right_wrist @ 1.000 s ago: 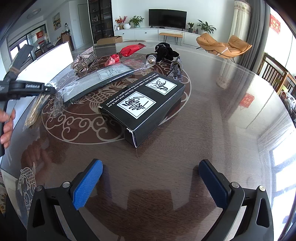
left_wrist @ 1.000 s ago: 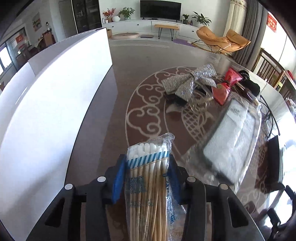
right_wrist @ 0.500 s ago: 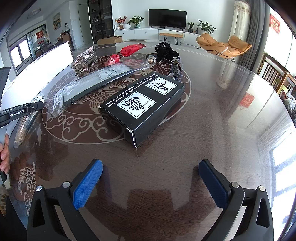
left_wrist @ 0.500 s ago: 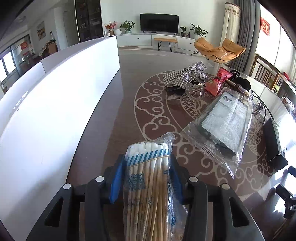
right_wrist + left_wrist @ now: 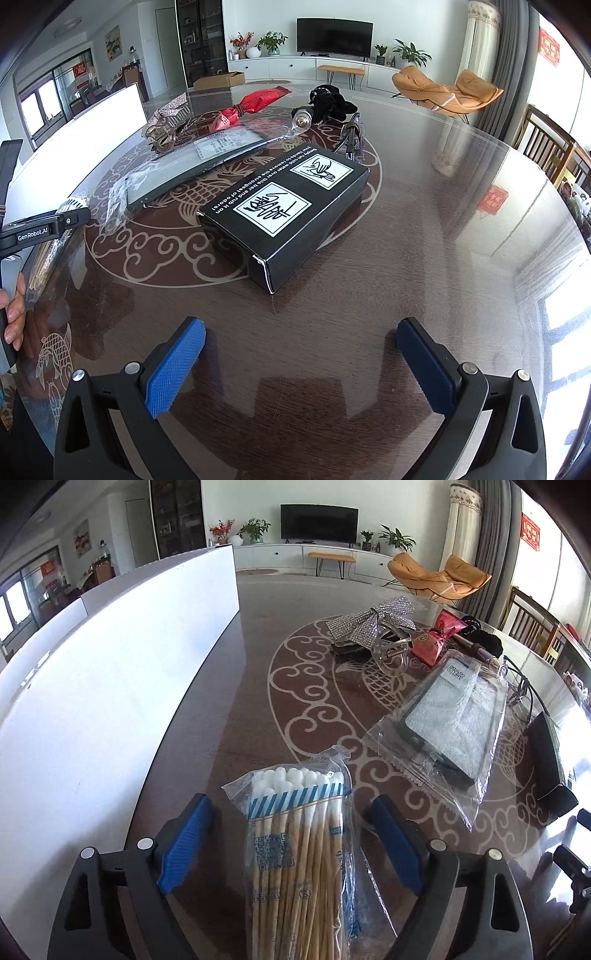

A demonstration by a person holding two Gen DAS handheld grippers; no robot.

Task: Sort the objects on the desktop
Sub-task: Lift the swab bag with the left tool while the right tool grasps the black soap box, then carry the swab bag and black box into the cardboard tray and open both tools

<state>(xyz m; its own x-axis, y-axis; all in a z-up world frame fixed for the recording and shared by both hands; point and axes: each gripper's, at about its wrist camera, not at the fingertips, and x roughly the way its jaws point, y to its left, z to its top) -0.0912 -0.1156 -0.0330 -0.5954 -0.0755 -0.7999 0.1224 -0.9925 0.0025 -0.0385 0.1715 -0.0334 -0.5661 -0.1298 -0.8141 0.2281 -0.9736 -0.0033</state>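
Left wrist view: my left gripper (image 5: 291,834) has just been opening; its jaws now stand wide, and the cotton swab pack (image 5: 301,849) lies between them, clear of both pads (image 5: 184,840). Pack rests on the counter (image 5: 236,738), just beside the white board (image 5: 110,686), with the bagged grey pad (image 5: 450,723) near on the far side. Release looks done. To finish clean I'd back straight out along the pack's length so the pads don't snag the loose plastic. My right gripper (image 5: 301,363) hovers wide open and empty, short of the black box (image 5: 288,206).
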